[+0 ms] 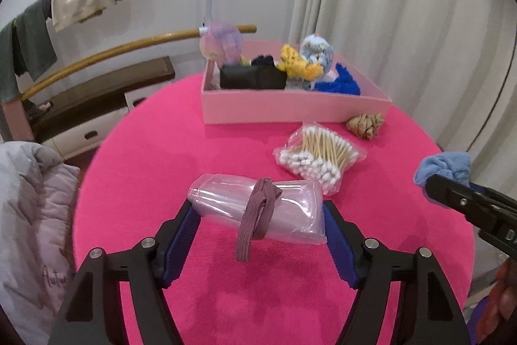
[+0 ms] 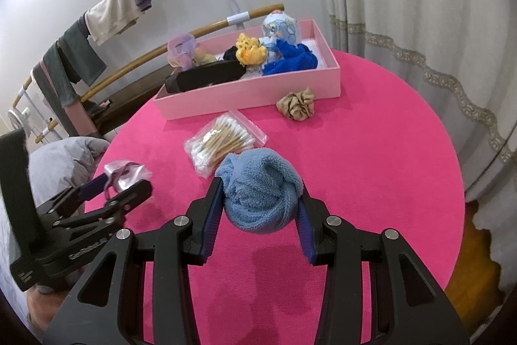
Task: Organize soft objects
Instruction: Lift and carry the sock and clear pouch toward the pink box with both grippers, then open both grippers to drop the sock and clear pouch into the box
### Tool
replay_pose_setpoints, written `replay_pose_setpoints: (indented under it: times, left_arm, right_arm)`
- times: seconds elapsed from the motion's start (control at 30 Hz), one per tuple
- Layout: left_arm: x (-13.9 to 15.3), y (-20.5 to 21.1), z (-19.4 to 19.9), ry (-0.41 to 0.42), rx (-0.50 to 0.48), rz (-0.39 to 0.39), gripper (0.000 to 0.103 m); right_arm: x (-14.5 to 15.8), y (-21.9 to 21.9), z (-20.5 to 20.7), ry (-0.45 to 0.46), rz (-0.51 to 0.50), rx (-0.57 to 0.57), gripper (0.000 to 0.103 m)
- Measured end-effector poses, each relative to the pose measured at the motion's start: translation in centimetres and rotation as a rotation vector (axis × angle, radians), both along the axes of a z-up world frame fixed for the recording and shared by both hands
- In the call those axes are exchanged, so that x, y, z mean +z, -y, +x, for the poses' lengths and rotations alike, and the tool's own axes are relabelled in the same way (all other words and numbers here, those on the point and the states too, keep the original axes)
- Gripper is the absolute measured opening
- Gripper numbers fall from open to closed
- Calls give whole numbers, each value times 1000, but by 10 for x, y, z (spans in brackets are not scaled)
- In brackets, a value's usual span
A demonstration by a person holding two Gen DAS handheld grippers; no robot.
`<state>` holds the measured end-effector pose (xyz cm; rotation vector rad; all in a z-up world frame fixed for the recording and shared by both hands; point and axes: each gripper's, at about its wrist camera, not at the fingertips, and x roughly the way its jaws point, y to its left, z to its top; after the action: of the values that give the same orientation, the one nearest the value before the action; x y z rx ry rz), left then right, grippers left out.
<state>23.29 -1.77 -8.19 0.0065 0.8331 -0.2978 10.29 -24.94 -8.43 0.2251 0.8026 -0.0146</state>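
Grey quilted jacket (image 1: 29,215): cursive script, reads "Autum", remainder cut off. Left gripper (image 2: 124,188): white body lettering, too blurred to read. Right gripper (image 1: 452,183): partial "D".

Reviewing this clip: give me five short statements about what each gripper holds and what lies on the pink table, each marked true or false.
1. The right gripper is closed on a blue towel. True.
2. The left gripper holds the bag of cotton swabs. False: it grips a clear plastic pouch with a mauve elastic band around it; the swabs lie on the table.
3. The tan scrunchie lies inside the pink box. False: it lies on the table beside the box.
4. A yellow knitted item sits in the pink box. True.
5. The pink box is empty. False: it holds several soft items, including a dark blue cloth.
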Motion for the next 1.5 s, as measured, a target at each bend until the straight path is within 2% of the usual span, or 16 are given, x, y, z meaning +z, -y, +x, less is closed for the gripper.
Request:
replay_pose_setpoints:
  times: [0.23,0.53,0.8,1.13,1.5]
  left_arm:
    - [32,-2,-21,62,11,22,70]
    - [54,-4,-32,95,16,35,70]
    - [75,-3,-14,131,16,27,70]
    - [90,14,64,146,-3,-1,70]
    - [70,52,176,87,-30,-9,70]
  right_arm:
    - [11,-6,-3,22,0,15,39]
    - [21,-8,-2,42,-9,26,39]
    - [46,-2,19,89,-32,40,39]
    - [81,27,94,110,-58,41,39]
    - [65,64,198,12,-34,30,39]
